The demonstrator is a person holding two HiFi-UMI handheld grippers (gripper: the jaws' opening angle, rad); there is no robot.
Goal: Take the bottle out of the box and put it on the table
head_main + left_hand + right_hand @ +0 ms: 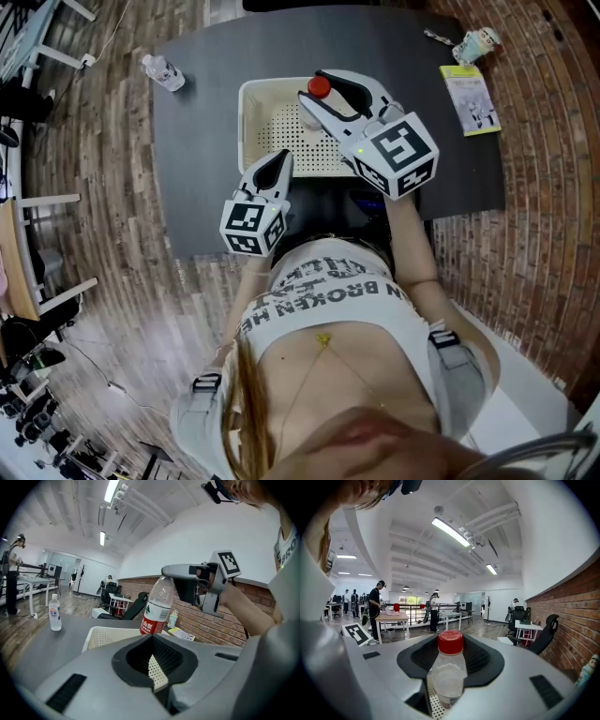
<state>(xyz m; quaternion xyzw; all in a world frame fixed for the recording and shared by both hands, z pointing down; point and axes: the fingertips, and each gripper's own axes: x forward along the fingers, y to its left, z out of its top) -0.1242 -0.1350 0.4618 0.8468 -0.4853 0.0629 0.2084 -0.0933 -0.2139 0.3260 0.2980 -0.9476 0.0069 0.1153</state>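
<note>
The lift-out step is judged to be in hand. The water bottle is gripped by the right gripper, whose jaws are clamped on its clear shoulder just under the red cap. In the head view it is held upright over the white perforated box. In the left gripper view its red-labelled lower part is seen at about the height of the box's rim, so it is not yet clear of the box.

The left gripper is set at the box's near left corner. Its jaws are drawn nearly together, and a strip of perforated wall is seen between them. The box is therefore judged to be pinned there and steadied.

The bottle is next to be carried sideways past the rim, with its base kept above the wall so that the light box is not dragged. It is then to be lowered upright onto a bare stretch of the dark table and released only once its base is seated. A second bottle lies well apart at the table's far left corner, so ample room is left.
</note>
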